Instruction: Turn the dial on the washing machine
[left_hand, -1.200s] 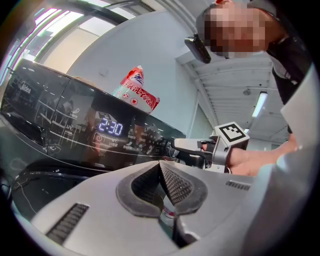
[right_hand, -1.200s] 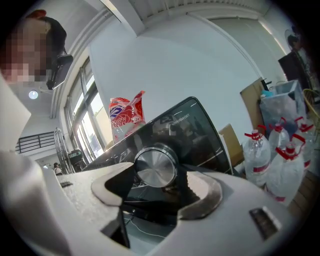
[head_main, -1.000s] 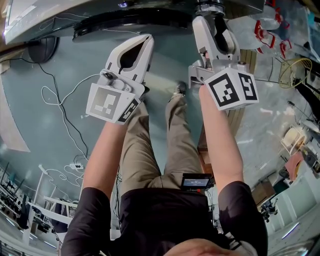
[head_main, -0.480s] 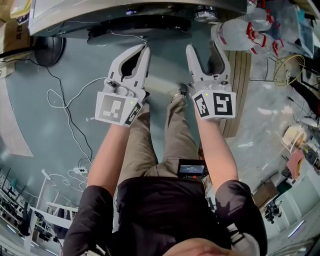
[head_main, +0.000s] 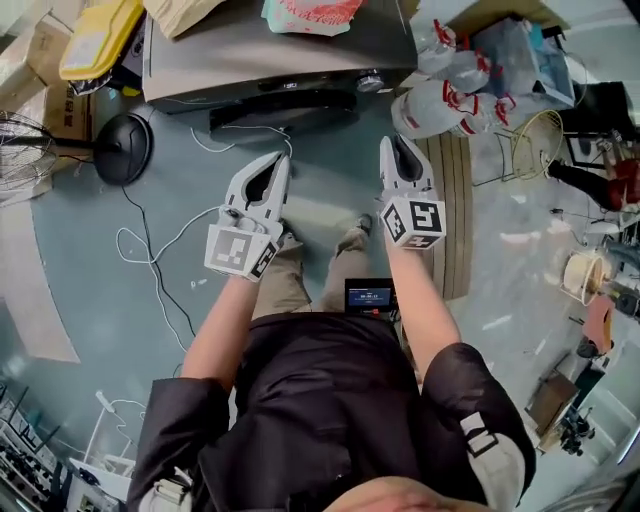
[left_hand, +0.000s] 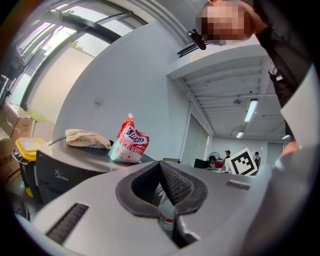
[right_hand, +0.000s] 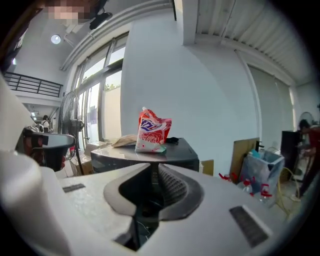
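The dial (head_main: 372, 80) is set on the front panel of the washing machine (head_main: 250, 55), well apart from both grippers. It is lined up almost straight ahead of the right gripper (head_main: 399, 148), the nearer one; the left gripper (head_main: 277, 162) is held further aside. Both are pointed towards the machine. The right jaws have just been closing and are brought together on nothing; the left jaws are likewise clenched, empty.
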